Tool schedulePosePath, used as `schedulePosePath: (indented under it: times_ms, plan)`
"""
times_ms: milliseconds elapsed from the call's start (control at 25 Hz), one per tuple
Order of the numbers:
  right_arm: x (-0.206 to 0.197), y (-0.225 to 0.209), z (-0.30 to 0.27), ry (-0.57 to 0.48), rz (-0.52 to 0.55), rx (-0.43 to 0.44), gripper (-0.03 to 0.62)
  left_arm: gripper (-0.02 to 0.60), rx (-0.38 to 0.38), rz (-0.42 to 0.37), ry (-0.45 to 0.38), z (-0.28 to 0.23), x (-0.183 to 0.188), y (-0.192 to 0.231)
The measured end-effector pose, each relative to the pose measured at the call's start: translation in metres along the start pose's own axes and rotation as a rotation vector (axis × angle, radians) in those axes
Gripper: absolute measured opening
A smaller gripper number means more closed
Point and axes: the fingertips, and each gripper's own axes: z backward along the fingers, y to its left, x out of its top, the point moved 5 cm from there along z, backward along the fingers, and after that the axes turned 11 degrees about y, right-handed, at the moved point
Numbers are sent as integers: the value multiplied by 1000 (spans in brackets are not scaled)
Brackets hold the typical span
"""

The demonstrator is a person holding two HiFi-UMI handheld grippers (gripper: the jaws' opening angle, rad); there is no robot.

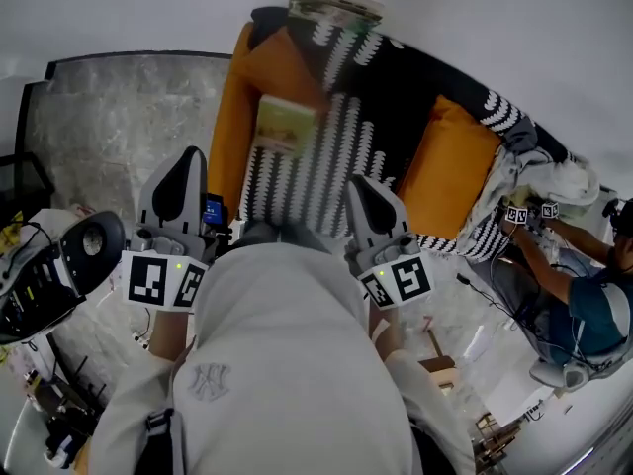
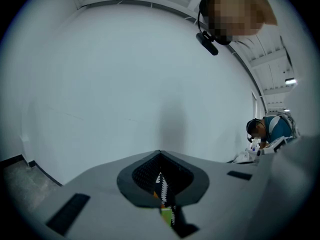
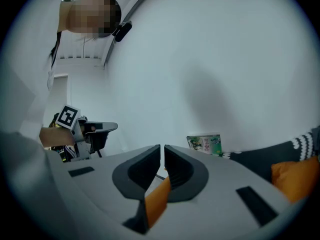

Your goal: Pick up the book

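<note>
L gripper [image 1: 186, 166] & R gripper [image 1: 362, 191] are both closed tight w/ nothing in them, held near the person's body, short of the sofa [image 1: 396, 97], prob. to line up on the book [image 1: 285, 125] lying flat on its striped seat, farther off.
</note>
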Motion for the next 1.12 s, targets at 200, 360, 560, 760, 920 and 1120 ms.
schedulePosePath:
  times_ms: [200, 360, 560, 760, 920, 1120]
  plan:
    - [-28, -18, -24, 82, -32, 51, 117, 9, -17, 36, 60, -4, -29, -4]
    - [-60, -40, -57, 143, -22, 60, 138, 9, -45, 88, 118, -15, -61, -17]
    - [-110, -70, -105, 229, 8, 90, 146, 9, -113, 127, 219, -26, -111, -42]
    - [-176, -112, -166, 294, 12, 125, 164, 9, -118, 192, 317, -40, -161, -53]
    - [-223, -137, -208, 335, -15, 153, 198, 8, -106, 213, 373, -43, -193, -50]
    - [-253, -147, -241, 406, -4, 165, 229, 9, -107, 276, 420, -45, -213, -42]
